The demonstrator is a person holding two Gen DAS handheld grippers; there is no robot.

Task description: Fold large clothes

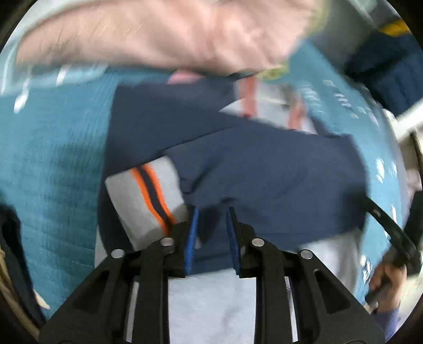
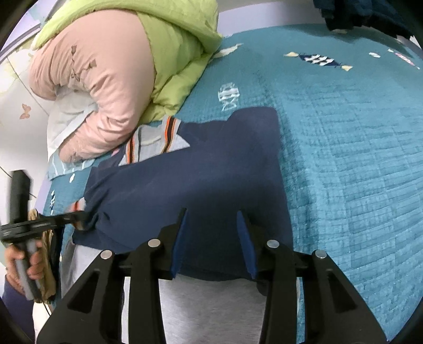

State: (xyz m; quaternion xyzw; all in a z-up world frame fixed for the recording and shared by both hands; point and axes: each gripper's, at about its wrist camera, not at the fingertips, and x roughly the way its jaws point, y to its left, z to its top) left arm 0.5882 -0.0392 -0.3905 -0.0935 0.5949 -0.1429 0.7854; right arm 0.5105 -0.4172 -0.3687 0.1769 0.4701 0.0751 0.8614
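Left wrist view, blurred. My left gripper points down at the navy garment spread on the teal quilted bedspread. Jaws stand a narrow gap apart with navy cloth showing between the blue pads; can't tell whether they pinch it. A grey sleeve cuff with orange and dark stripes lies folded over just left of the fingertips. The garment's grey lower part runs under the gripper body. Open bedspread to the left. The pink quilt blocks the far edge. Right gripper's frame and the hand on it sit at the right edge.

Right wrist view, sharp. My right gripper hangs over the navy garment, jaws apart, pads gripping nothing; cloth lies flat below them. The garment's right edge runs straight, with wide bare teal bedspread beyond it. At the far left, the pink quilt and a lime-green quilt are piled against the striped collar area. The left gripper reaches the garment's left edge, its fingertips at the cloth, with a hand on the handle. A dark item lies at the far right corner.
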